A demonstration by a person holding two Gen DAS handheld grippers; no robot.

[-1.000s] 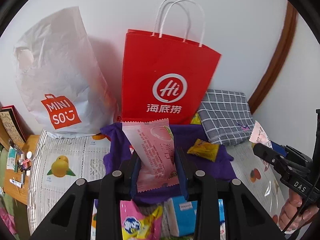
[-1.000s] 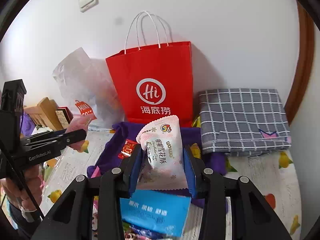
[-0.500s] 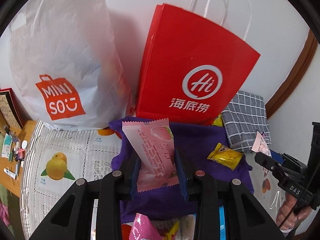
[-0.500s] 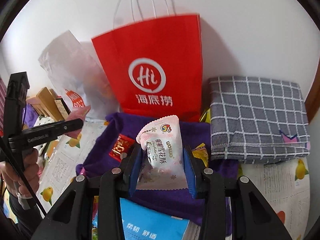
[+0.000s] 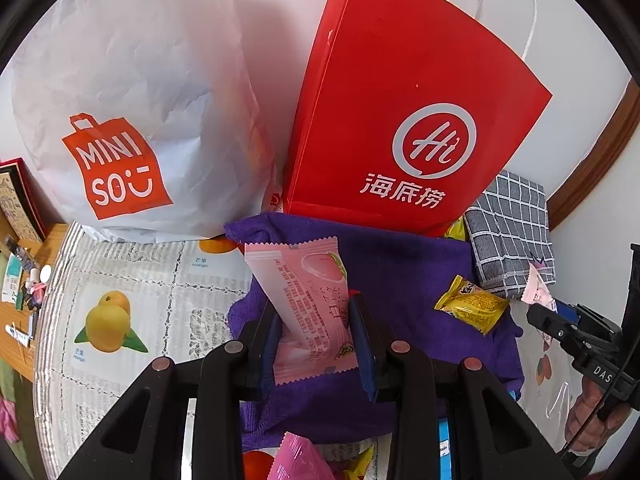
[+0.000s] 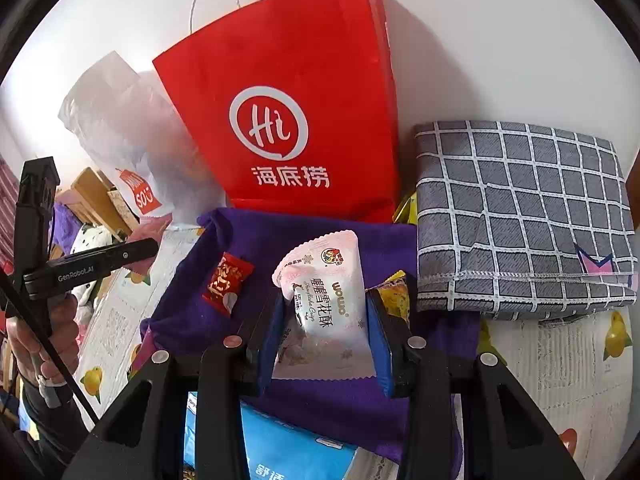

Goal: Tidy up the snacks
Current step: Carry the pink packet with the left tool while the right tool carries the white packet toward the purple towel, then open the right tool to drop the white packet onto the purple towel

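- Grip first: our left gripper (image 5: 316, 330) is clamped on a pink peach-print snack packet (image 5: 308, 312), which stands up between the blue pads and leans slightly left.
- Our right gripper (image 6: 326, 328) is closed partway on a white snowflake-pastry packet (image 6: 324, 304), pinched across its width, top corner curling left.
- Both packets hang above the purple cloth (image 5: 400, 264), where a yellow candy (image 5: 472, 308) and a red candy (image 6: 228, 284) already lie apart from each other.
- Behind the cloth stand the red paper bag (image 5: 404, 100) and, to its left, the white Miniso bag (image 5: 132, 92); a folded grey checked cloth (image 6: 520, 216) sits to the right, all on the fruit-print counter (image 5: 132, 280).
- We judge the step as carrying two snacks to the gathering spot on the purple cloth.
- Next, we would need to lower each packet onto bare purple, clear of the candies, then ease the jaws apart so neither wrapper sticks to a pad.
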